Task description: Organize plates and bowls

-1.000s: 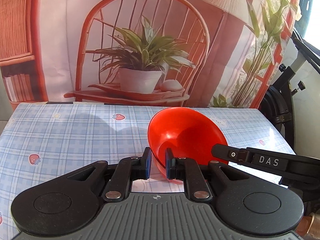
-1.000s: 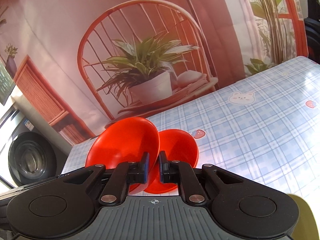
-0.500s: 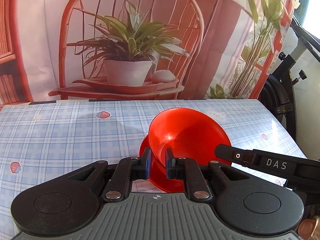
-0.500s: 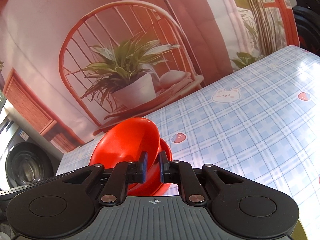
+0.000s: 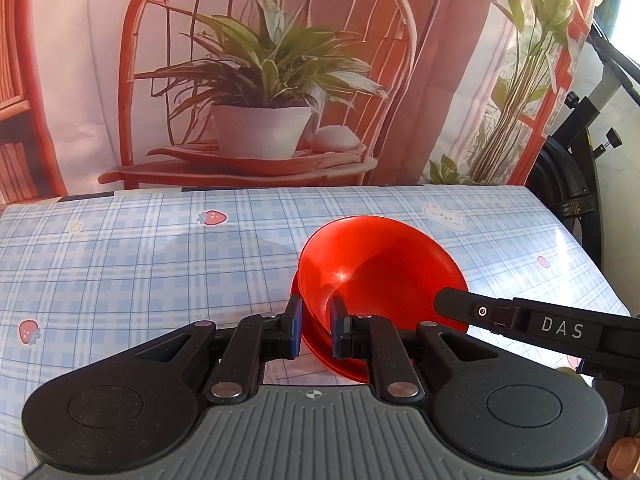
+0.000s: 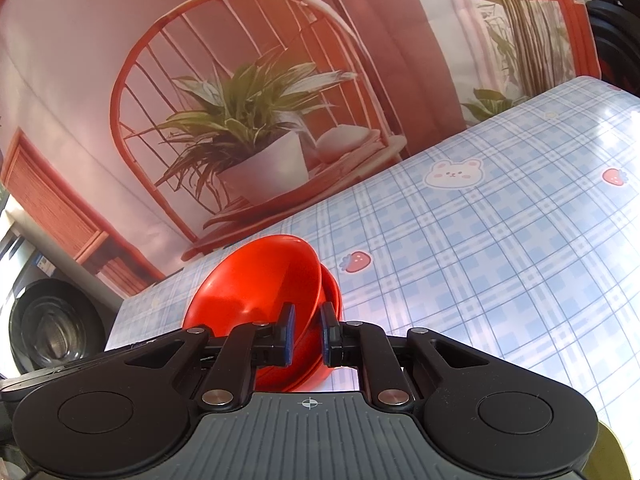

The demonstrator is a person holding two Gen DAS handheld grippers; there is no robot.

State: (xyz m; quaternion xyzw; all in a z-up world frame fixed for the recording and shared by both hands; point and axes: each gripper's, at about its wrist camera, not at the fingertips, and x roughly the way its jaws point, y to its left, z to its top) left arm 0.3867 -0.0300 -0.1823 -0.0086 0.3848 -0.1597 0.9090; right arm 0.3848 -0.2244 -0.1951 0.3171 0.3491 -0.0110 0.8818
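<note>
A red bowl [image 5: 380, 276] hangs tilted between both grippers, low over the checked tablecloth [image 5: 120, 260]. My left gripper [image 5: 316, 328] is shut on its near rim. One of the right gripper's fingers [image 5: 520, 320] reaches the bowl's right rim from the right. In the right wrist view my right gripper [image 6: 307, 334] is shut on the rim of the same red bowl [image 6: 256, 280]. A second red bowl [image 5: 344, 370] lies under it on the table, and the held bowl sits partly inside it. Only an edge of this lower bowl [image 6: 334, 292] shows.
A printed backdrop [image 5: 260, 80] of a chair and a potted plant hangs behind the table's far edge. A black exercise machine [image 5: 572, 184] stands past the table's right edge. A washing machine [image 6: 48, 332] stands off the table's left end.
Both grippers came down and shifted sideways with the red bowl. It now sits over and partly inside the second red bowl, which lay beside it before.
</note>
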